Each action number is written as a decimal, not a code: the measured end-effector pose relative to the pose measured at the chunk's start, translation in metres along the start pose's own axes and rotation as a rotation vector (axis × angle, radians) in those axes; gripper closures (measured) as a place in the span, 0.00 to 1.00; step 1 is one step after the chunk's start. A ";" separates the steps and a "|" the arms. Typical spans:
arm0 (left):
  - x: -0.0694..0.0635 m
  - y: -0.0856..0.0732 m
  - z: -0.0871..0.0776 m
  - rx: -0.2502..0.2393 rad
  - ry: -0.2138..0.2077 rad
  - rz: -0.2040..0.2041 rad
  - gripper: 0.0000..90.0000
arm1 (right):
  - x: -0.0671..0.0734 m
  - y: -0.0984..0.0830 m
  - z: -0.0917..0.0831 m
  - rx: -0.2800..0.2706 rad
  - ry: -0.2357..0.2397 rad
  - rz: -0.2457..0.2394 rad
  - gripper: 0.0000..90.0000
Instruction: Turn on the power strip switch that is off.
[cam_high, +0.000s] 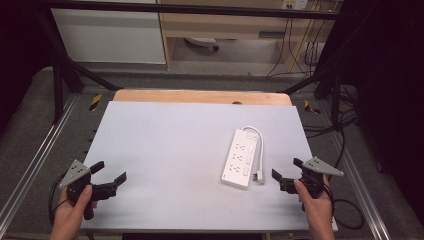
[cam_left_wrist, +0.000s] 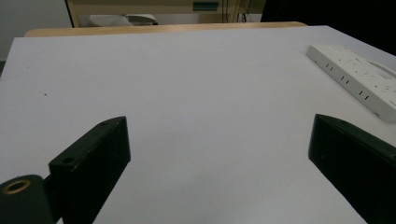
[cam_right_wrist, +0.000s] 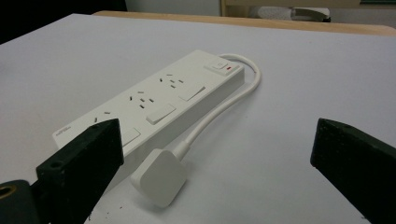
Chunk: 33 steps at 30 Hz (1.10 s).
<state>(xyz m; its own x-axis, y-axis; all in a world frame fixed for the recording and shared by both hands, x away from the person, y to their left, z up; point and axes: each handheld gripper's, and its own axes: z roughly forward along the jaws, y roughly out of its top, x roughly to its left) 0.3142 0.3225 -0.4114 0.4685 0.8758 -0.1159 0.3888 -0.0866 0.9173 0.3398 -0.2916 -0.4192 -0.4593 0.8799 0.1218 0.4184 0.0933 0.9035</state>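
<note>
I can't read the small print on the power strip (cam_right_wrist: 154, 100); both my left gripper (cam_high: 107, 176) and right gripper (cam_high: 287, 172) hold jaws released above the table (cam_high: 165, 150)

White power strip (cam_high: 242, 157) lying flat, cable (cam_high: 261, 150) looped alongside.

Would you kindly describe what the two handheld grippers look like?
The left gripper and right gripper are black, each with two blocky black jaws, a grey three-cornered plate on top and a trailing black cable. The forearms are bare; no sleeves show.
</note>
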 end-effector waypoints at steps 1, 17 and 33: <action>0.000 0.000 0.000 0.000 0.000 0.000 0.06 | 0.000 0.000 0.000 0.000 0.000 0.000 0.03; -0.001 -0.001 0.001 0.014 0.000 0.005 0.06 | 0.005 0.003 0.001 -0.012 -0.008 -0.003 0.03; -0.002 -0.002 0.002 0.023 -0.003 0.006 0.06 | 0.017 0.024 0.009 -0.045 0.018 0.033 0.05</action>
<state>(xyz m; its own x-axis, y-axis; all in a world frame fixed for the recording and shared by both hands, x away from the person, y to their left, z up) 0.3142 0.3202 -0.4141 0.4735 0.8737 -0.1118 0.4040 -0.1026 0.9090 0.3494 -0.2705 -0.3996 -0.4600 0.8737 0.1585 0.3979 0.0432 0.9164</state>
